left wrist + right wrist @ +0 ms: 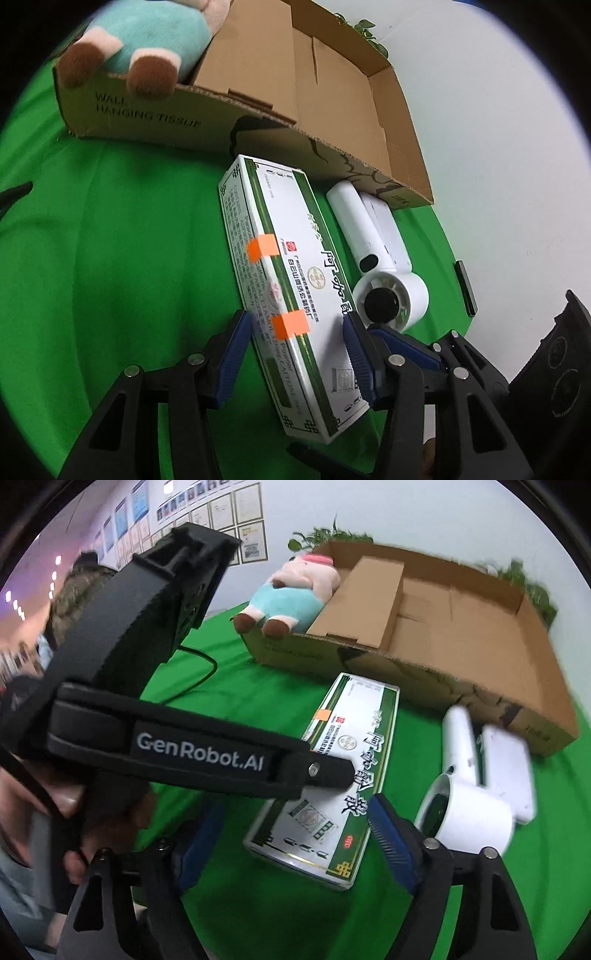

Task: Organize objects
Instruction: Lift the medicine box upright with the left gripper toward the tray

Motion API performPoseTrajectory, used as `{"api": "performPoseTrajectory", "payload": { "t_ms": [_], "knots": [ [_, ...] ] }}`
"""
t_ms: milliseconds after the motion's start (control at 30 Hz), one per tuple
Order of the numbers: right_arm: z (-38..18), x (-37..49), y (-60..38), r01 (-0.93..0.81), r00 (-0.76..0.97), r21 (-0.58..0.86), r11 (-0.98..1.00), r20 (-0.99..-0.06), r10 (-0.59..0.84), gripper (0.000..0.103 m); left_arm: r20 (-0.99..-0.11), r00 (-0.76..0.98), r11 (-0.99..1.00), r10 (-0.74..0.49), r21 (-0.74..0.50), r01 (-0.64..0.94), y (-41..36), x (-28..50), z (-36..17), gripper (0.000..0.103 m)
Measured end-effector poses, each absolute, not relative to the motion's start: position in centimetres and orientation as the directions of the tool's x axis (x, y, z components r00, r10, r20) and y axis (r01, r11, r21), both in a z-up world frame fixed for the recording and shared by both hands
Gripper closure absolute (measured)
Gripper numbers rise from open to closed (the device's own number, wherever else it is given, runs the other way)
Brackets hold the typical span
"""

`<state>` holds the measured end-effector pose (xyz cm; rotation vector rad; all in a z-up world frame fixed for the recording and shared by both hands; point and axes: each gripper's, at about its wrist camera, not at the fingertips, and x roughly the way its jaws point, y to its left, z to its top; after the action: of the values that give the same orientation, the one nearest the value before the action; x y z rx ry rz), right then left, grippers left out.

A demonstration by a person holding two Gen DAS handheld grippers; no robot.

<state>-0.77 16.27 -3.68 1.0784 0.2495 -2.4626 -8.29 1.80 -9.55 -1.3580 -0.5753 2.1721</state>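
Straddling the medicine box with my left gripper, jaws spread, right gripper likewise released, I judge closing comes next, then lifting toward the cardboard box.

white wall (framed certificates), green tablecloth
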Motion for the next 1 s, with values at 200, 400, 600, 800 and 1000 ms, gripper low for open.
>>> {"api": "performPoseTrajectory", "payload": {
  "t_ms": [200, 400, 600, 800, 1000],
  "knots": [
    [-3.4, 0.5, 16.5, 0.457, -0.609, 0.002, -0.889, -0.729, -0.315, 0.066, -0.689, -0.367, -0.774, 0.625, -0.607, -0.179, 1.6, -7.4, -9.7, 0.053],
    [-3.2, 0.6, 16.6, 0.42, -0.627, -0.01, -0.908, -0.726, -0.282, 0.048, -0.686, -0.366, -0.77, 0.628, -0.615, -0.17, 1.5, -7.3, -9.6, 0.053],
    [-4.1, -1.0, 17.2, 0.393, -0.585, 0.049, -0.918, -0.757, -0.291, 0.021, -0.692, -0.379, -0.778, 0.615, -0.61, -0.148, 1.2, -7.9, -9.3, 0.053],
    [-5.2, -0.9, 16.9, 0.389, -0.571, 0.04, -0.921, -0.773, -0.275, 0.036, -0.686, -0.371, -0.771, 0.625, -0.618, -0.156, 1.3, -7.8, -9.3, 0.052],
    [-5.0, 0.0, 18.9, 0.348, -0.548, 0.193, -0.917, -0.752, -0.367, 0.04, -0.668, -0.361, -0.749, 0.651, -0.644, -0.156, 1.3, -7.2, -9.5, 0.048]
  ]
}}
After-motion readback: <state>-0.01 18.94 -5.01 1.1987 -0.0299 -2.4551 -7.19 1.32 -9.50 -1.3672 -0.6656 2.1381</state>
